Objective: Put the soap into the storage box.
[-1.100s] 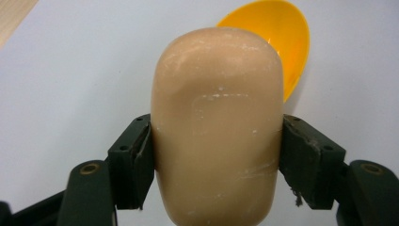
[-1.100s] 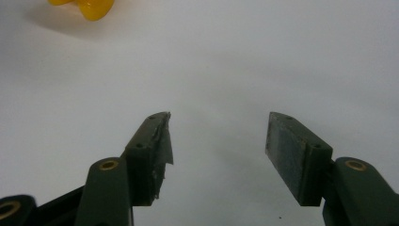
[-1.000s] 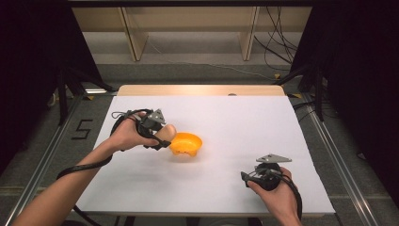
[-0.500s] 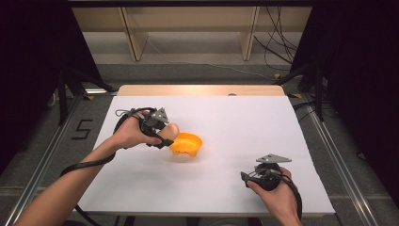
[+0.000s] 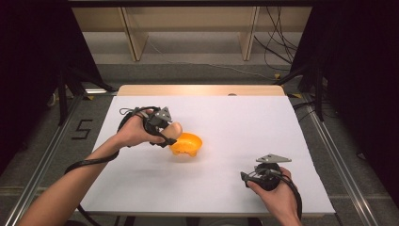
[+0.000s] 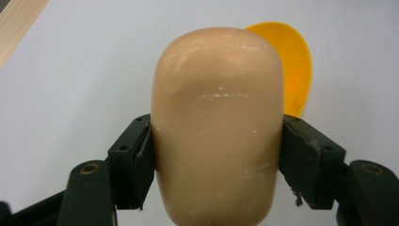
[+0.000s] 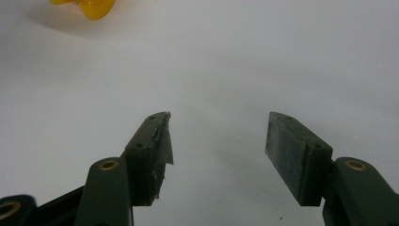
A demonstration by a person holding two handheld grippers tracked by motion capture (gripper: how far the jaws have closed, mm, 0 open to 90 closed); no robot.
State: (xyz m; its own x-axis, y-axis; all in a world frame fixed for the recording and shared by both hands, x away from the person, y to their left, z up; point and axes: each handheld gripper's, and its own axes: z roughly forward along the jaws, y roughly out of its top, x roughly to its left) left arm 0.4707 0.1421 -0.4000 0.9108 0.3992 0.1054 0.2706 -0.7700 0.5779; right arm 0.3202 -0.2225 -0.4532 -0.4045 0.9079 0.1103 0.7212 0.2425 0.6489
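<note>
In the left gripper view, the tan soap bar [image 6: 217,127] hides most of the orange dish [image 6: 291,66] and runs off the bottom edge.

1. A white tabletop [image 5: 235,117] with a wooden far edge [image 5: 202,90].
2. Grey floor [image 5: 197,56] behind, with cables [image 5: 277,47].
3. Pale wooden shelf legs [image 5: 133,33] stand at the back.
4. Both sides are dark.

The bench [image 5: 221,117] has a white top, and a strip of bare wood runs along its far edge. One orange bowl [image 5: 187,144] stands directly on it, a little left of the middle, well apart from all edges.
</note>
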